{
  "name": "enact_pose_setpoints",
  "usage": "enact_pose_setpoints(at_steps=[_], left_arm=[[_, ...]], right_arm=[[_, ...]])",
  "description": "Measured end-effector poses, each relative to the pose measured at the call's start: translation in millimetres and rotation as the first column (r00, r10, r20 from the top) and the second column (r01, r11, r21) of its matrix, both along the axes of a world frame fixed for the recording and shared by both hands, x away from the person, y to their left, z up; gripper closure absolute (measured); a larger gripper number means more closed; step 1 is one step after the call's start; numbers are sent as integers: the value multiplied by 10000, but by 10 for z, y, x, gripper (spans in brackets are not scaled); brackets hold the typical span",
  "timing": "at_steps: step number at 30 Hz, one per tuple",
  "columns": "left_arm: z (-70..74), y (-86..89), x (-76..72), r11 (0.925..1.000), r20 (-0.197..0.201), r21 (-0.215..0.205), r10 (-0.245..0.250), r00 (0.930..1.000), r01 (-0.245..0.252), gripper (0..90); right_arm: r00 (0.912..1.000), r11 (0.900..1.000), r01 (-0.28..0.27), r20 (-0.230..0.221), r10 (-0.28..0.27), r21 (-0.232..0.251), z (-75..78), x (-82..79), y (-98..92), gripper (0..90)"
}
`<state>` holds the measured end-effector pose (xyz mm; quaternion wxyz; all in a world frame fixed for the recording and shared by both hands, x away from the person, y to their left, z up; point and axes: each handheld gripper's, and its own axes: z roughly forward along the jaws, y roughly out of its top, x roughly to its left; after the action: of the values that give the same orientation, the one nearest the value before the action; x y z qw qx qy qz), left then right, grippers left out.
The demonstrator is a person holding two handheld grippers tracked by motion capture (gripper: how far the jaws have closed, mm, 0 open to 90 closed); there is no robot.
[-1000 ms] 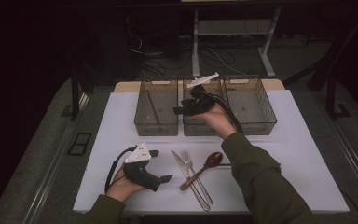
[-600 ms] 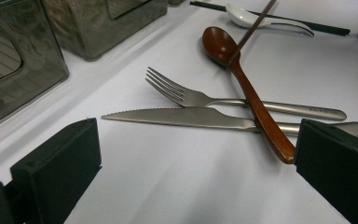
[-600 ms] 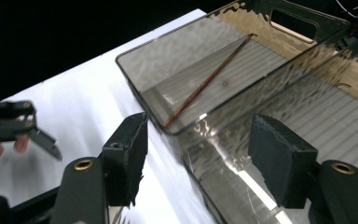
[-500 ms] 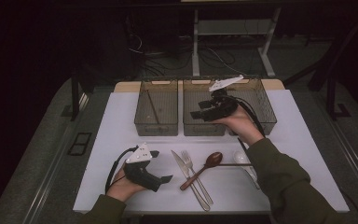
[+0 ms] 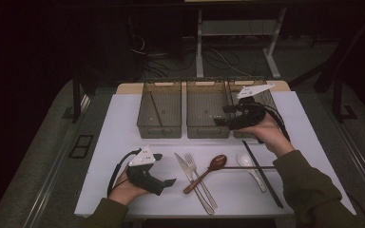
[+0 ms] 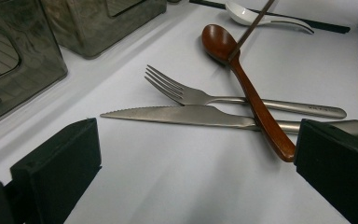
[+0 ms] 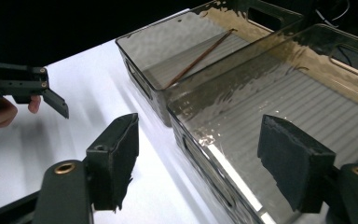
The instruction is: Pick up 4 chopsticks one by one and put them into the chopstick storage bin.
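The right claw [image 5: 221, 118] hangs above the near edge of the row of three smoky clear bins, over the gap between the middle bin [image 5: 207, 116] and the right bin [image 5: 247, 95]; its jaws have just been opening and now stand wide with nothing between them. In the right gripper view the same black jaws frame the middle bin's bare ribbed floor, and beyond it the left bin [image 7: 168, 51] holds a single thin brown chopstick [image 7: 200, 56] lying aslant. The left claw [image 5: 168, 182] rests low on the white counter [image 5: 119, 123] at the near left, jaws spread and empty, pointing toward the cutlery. There a knife [image 6: 182, 115] and a fork [image 6: 200, 96] lie side by side, a wooden spoon [image 6: 242, 79] slants across both handles, and a second chopstick [image 5: 247, 167] crosses the spoon's bowl. A white soup spoon [image 5: 249, 164] and a dark chopstick [image 5: 262, 173] lie just to the right.
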<state>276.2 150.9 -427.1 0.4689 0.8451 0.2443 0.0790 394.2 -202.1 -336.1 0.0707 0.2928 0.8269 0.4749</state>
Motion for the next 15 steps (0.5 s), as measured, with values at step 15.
enact_pose_setpoints(at_steps=[15], left_arm=[[-2,3,4,10000,19,38,11,10000,-11,0]], right_arm=[[9999,9999,51,148,-49,-93,-80,-342,-382,261]])
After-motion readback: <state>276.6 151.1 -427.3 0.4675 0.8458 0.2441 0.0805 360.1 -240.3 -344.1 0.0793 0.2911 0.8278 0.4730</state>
